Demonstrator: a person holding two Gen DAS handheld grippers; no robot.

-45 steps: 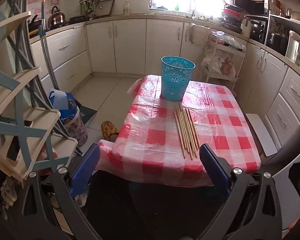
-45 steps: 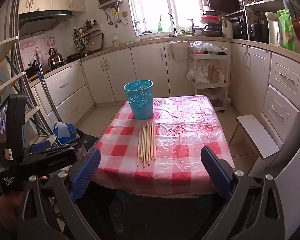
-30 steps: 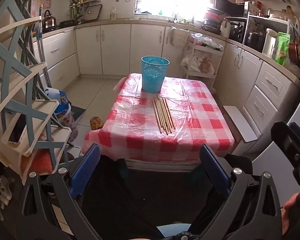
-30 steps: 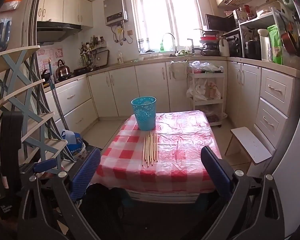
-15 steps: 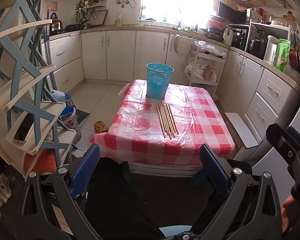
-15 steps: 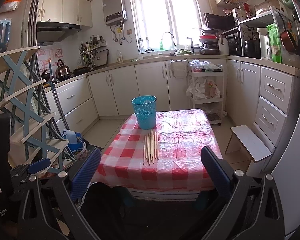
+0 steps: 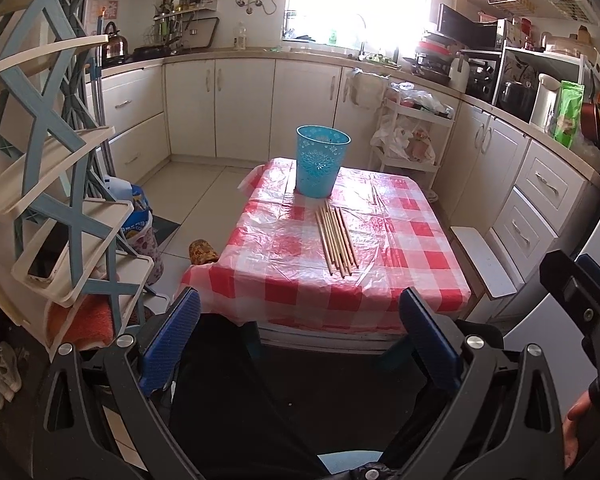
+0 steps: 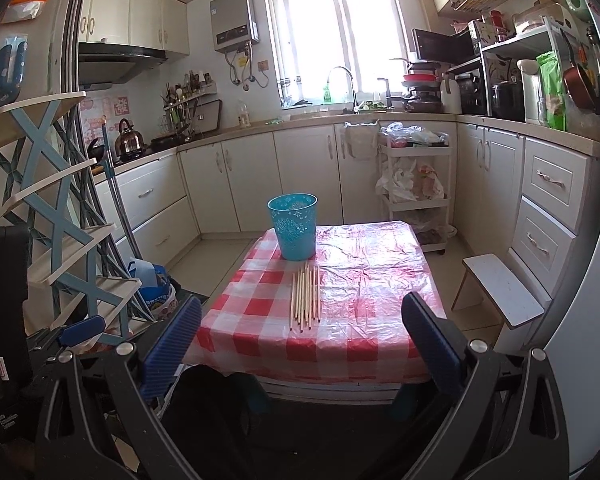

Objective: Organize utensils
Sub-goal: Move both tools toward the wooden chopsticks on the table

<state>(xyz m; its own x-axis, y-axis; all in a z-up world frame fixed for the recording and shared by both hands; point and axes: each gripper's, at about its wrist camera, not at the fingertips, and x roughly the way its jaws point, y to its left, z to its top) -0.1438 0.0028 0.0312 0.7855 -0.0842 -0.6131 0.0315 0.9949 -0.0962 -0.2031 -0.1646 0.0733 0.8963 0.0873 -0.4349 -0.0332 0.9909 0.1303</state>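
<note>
Both grippers have drifted little in the last half-second. From your left wrist, the left gripper (image 7: 300, 340) stays spread and empty, short of the table (image 7: 380, 304). From your right wrist, the right gripper (image 8: 302, 344) is likewise spread; the chopsticks (image 8: 306, 296) lie untouched beside the blue basket (image 8: 294, 232), so sorting hasn't begun.

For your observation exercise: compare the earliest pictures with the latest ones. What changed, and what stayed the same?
Both grippers, left and right, drew back from the table, which now looks farther off. Nothing was gripped or released; jaws stay open. The chopsticks and the blue basket kept their places.
</note>
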